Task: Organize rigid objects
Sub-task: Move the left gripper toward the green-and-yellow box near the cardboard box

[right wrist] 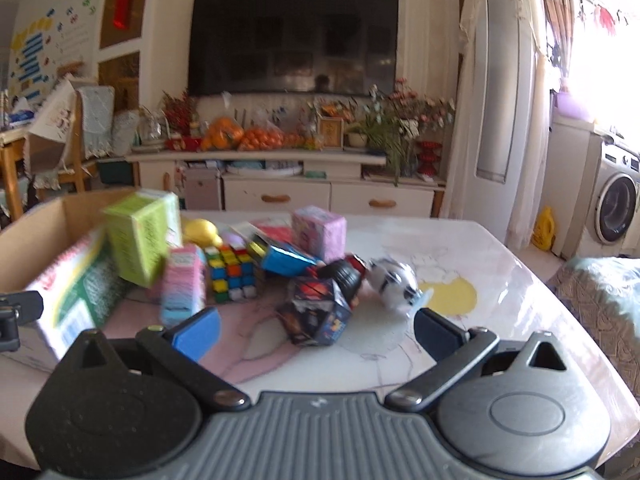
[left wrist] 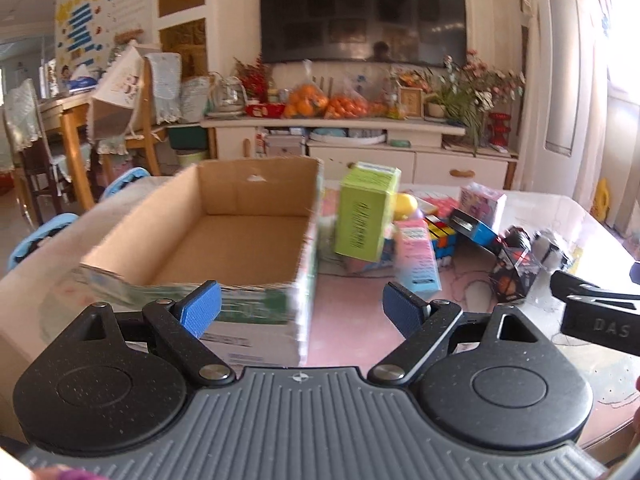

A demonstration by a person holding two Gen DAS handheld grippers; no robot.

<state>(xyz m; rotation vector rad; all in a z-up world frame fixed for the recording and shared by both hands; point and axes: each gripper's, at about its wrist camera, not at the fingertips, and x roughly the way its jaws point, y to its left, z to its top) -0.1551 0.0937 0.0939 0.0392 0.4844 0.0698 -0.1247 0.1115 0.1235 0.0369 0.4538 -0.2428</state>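
Note:
An empty open cardboard box [left wrist: 224,240] sits on the table's left; its side shows in the right wrist view [right wrist: 72,296]. Right of it lies a pile: a green carton [left wrist: 366,212] [right wrist: 140,236], a pink-blue carton [left wrist: 418,260] [right wrist: 184,284], a Rubik's cube [right wrist: 232,276] [left wrist: 440,236], a blue box [right wrist: 286,258], a dark patterned polyhedron [right wrist: 316,310] [left wrist: 514,276], a pink-purple box [right wrist: 320,232], a white-black toy [right wrist: 394,280]. My left gripper [left wrist: 302,308] is open and empty before the box's near right corner. My right gripper [right wrist: 316,334] is open and empty just short of the polyhedron.
A yellow fruit-shaped toy [right wrist: 202,232] lies behind the pile. The marbled table [right wrist: 500,292] extends right to a rounded edge. The right gripper's body [left wrist: 596,312] shows at the left wrist view's right side. A TV cabinet [right wrist: 256,184] stands beyond the table.

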